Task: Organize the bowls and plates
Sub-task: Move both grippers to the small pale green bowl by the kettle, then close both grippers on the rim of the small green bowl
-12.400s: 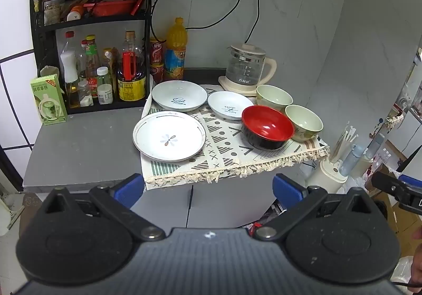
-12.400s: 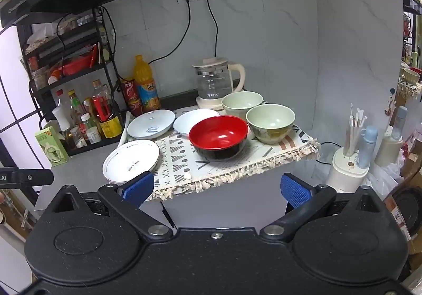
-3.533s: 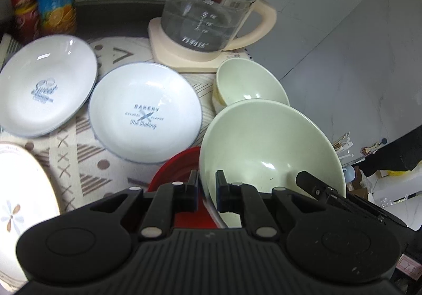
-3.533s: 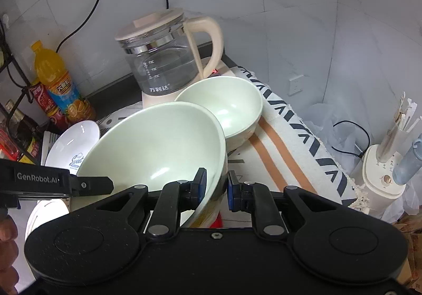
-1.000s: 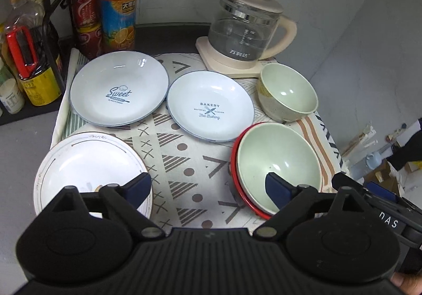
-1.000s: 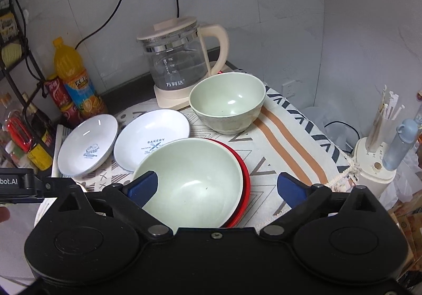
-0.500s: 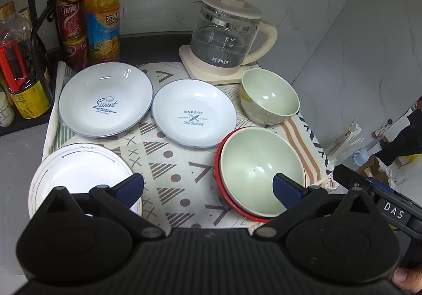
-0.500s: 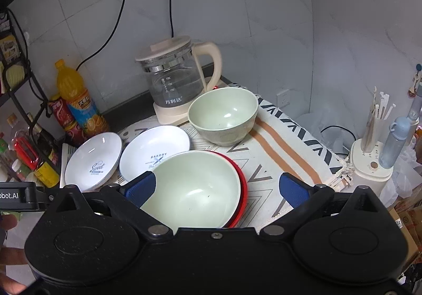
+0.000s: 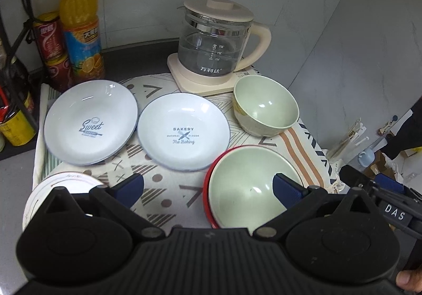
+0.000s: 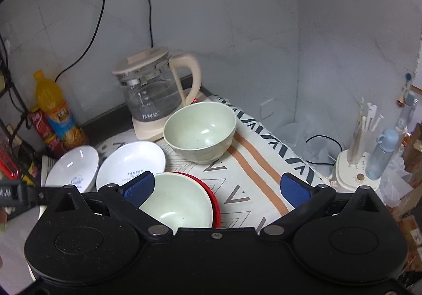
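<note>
**A:** On the patterned cloth [image 9: 168,189], what's different from a few seconds back?

**B:** Both grippers were then pinching the rim of one pale green bowl [image 9: 250,189] and carrying it. Now it sits nested inside the red bowl [image 9: 208,184], whose rim shows around its left edge. The left gripper [image 9: 208,184] stands wide apart with nothing between its blue pads, and the right gripper [image 10: 216,187] is just as wide and empty. Compared with a second ago, both cameras see more of the counter, so I'd say the hands have backed off.

**A:** So the first stack is made?

**B:** I'd judge so. One bowl is still loose: the second green bowl [image 10: 200,131], standing alone just in front of the glass kettle [image 9: 213,49]. It looks like the natural next piece for that stack.

**A:** Count everything for me.

**B:** Three bowls: two pale green, one red. Three plates: the "Sweet" plate [image 9: 91,122] at the left, the "Bakery" plate [image 9: 183,131] just beside it, and a white rimmed plate [image 9: 63,184] at the near left, partly hidden behind the left gripper. None of the plates is stacked yet.

**A:** Anything else near?

**B:** An orange drink bottle [image 9: 81,31] and two red cans [image 9: 52,49] at the back left, well apart from the bowls.
</note>
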Motion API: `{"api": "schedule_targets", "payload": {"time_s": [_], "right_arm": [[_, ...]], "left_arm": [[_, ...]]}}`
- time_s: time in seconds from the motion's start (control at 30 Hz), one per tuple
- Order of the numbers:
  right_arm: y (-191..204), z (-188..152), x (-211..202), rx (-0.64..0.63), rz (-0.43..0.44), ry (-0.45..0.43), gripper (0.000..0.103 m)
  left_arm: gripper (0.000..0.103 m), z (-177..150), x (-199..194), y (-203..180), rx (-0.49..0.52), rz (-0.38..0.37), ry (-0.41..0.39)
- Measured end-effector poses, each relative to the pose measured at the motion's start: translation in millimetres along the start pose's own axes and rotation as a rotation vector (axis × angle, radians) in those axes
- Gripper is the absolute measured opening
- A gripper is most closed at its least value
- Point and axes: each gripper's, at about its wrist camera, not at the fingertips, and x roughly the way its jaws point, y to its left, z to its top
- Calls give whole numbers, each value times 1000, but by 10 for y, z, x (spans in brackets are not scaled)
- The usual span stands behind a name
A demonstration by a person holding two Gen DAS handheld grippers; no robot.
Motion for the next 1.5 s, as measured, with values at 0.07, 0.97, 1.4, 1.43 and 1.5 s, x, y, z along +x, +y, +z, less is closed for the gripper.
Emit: {"api": "schedule_targets", "payload": {"time_s": [0.07, 0.97, 1.4, 1.43, 1.5], "right_arm": [[-17, 33, 69, -14, -5, -6, 103], [-458, 810, 1264, 24, 76, 85, 102], [-596, 972, 1763, -33, 150, 136, 92], [-600, 971, 1814, -36, 150, 149, 87], [-611, 959, 1928, -31, 155, 179, 82]], "left_arm": [[103, 69, 62, -35, -11, -15, 3], [100, 1052, 1204, -537, -83, 7, 44], [88, 1170, 1723, -627, -159, 11, 61], [83, 1161, 1761, -631, -160, 15, 68], [71, 1141, 1859, -624, -171, 24, 97]]}}
